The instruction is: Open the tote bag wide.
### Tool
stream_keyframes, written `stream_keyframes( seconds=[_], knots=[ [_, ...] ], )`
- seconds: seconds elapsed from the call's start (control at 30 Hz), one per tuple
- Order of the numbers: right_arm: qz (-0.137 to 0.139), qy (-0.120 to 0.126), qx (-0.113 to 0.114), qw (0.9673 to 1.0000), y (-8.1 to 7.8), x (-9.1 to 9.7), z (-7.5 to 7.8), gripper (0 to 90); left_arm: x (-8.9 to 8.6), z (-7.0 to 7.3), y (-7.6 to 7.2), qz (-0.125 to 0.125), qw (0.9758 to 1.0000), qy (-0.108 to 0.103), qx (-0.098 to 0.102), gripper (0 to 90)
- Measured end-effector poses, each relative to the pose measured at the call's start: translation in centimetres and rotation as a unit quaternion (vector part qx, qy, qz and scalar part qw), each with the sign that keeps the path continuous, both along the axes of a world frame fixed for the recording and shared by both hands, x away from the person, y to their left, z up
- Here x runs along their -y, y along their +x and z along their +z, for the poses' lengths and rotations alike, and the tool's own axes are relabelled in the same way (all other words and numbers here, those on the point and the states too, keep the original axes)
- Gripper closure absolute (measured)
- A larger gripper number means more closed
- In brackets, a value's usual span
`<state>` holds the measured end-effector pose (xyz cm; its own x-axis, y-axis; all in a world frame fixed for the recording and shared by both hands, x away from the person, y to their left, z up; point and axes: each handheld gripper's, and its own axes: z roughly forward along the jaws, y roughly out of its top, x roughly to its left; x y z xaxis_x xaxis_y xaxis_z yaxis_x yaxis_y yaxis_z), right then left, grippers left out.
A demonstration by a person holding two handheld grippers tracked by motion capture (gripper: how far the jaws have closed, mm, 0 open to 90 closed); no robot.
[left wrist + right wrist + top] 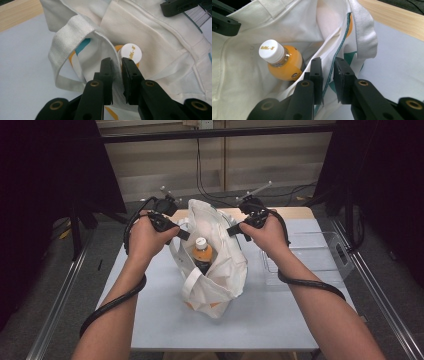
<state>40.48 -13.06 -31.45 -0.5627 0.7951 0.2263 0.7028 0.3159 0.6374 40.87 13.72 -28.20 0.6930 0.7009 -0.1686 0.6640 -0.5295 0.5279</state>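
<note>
bag [220, 270]: matt white cloth, woven strap | bottle [283, 62]: glossy plastic, smooth cap | table [150, 320]: smooth matt, wood far edge

bag mouth [212, 237] blocked by bottle [202, 251], table [150, 315] bare

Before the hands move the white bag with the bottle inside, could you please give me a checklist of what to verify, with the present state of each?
1. Left gripper pinches the bag rim: ok.
2. Right gripper pinches the opposite rim: ok.
3. Bottle is inside the bag: ok.
4. Bottle cap is on: ok.
5. Bottle stands steadily: cannot tell.
6. Clear tray is apart from the bag: ok.
</note>
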Motion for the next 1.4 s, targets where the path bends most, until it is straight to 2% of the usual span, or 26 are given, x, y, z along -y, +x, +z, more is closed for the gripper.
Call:
stream_keyframes(
  seconds=[0.03, 0.07, 0.1, 0.17, 0.2, 0.23, 0.27, 0.33, 0.37, 0.47, 0.5, 0.53, 0.87, 1.13, 1.23, 1.27, 1.3, 1.4],
  knots=[
    [0.000, 0.001, -0.001, 1.0000, 0.0, 0.1, -0.1, 77.8, -0.1, 0.0, 0.0, -0.001, 1.0000, -0.001, 0.000, 80.0],
    [-0.001, 0.000, -0.003, 1.0000, 0.0, 0.1, -0.1, 77.9, 0.0, -0.2, -0.1, 0.018, 0.9997, -0.013, -0.002, 80.0],
    [-0.002, -0.002, -0.001, 1.0000, 0.0, 0.2, -0.1, 77.9, -0.4, -0.1, 0.1, 0.000, 1.0000, 0.002, -0.001, 80.1],
    [-0.002, -0.001, -0.001, 1.0000, 0.0, 0.4, -0.2, 78.0, -0.5, -0.2, 0.0, 0.007, 1.0000, 0.001, -0.003, 80.4],
    [-0.002, -0.001, -0.001, 1.0000, 0.0, 0.4, -0.3, 77.9, -0.4, -0.4, 0.0, 0.019, 0.9998, -0.007, -0.004, 80.5],
    [-0.003, 0.000, -0.003, 1.0000, 0.0, 0.5, -0.3, 77.9, -0.7, -0.3, 0.1, 0.003, 1.0000, 0.005, -0.002, 80.6],
    [-0.003, 0.000, 0.000, 1.0000, 0.0, 0.5, -0.4, 78.0, -0.8, -0.4, 0.1, 0.012, 0.9999, 0.000, -0.005, 80.6],
    [-0.003, 0.000, 0.000, 1.0000, 0.0, 0.5, -0.4, 78.0, -0.9, -0.5, 0.1, 0.011, 0.9999, 0.003, -0.004, 80.6],
    [-0.004, -0.002, -0.001, 1.0000, 0.0, 0.6, -0.4, 78.1, -0.9, -0.6, 0.0, 0.021, 0.9998, -0.005, -0.003, 80.6],
    [-0.006, -0.003, -0.001, 1.0000, 0.0, 0.6, -0.5, 78.1, -1.2, -0.7, 0.1, 0.012, 0.9999, 0.004, -0.006, 80.6],
    [-0.006, -0.003, -0.001, 1.0000, 0.0, 0.7, -0.5, 78.1, -1.1, -0.9, 0.0, 0.028, 0.9995, -0.009, -0.006, 80.7],
    [-0.006, -0.004, -0.001, 1.0000, 0.0, 0.7, -0.5, 78.1, -1.4, -0.9, 0.1, 0.018, 0.9998, 0.003, -0.007, 80.7],
    [-0.010, -0.006, -0.001, 0.9999, 0.1, 1.2, -0.9, 78.1, -2.4, -1.6, 0.1, 0.023, 0.9997, 0.007, -0.009, 81.5],
    [-0.016, -0.007, -0.005, 0.9998, 0.2, 1.9, -1.4, 78.1, -3.2, -2.5, 0.2, 0.036, 0.9993, 0.002, -0.014, 81.5],
    [-0.014, -0.007, -0.004, 0.9999, 0.2, 2.0, -1.5, 78.1, -3.4, -2.8, 0.3, 0.034, 0.9993, 0.001, -0.014, 81.6],
    [-0.016, -0.008, -0.005, 0.9998, 0.2, 2.0, -1.5, 78.1, -3.2, -3.0, 0.2, 0.049, 0.9987, -0.010, -0.014, 81.6],
    [-0.017, -0.010, -0.006, 0.9998, 0.2, 2.1, -1.6, 78.3, -3.5, -3.0, 0.3, 0.033, 0.9993, 0.002, -0.016, 81.6],
    [-0.017, -0.010, -0.007, 0.9998, 0.2, 2.3, -1.8, 78.6, -3.6, -3.2, 0.4, 0.031, 0.9993, 0.003, -0.019, 81.9]
  ],
)
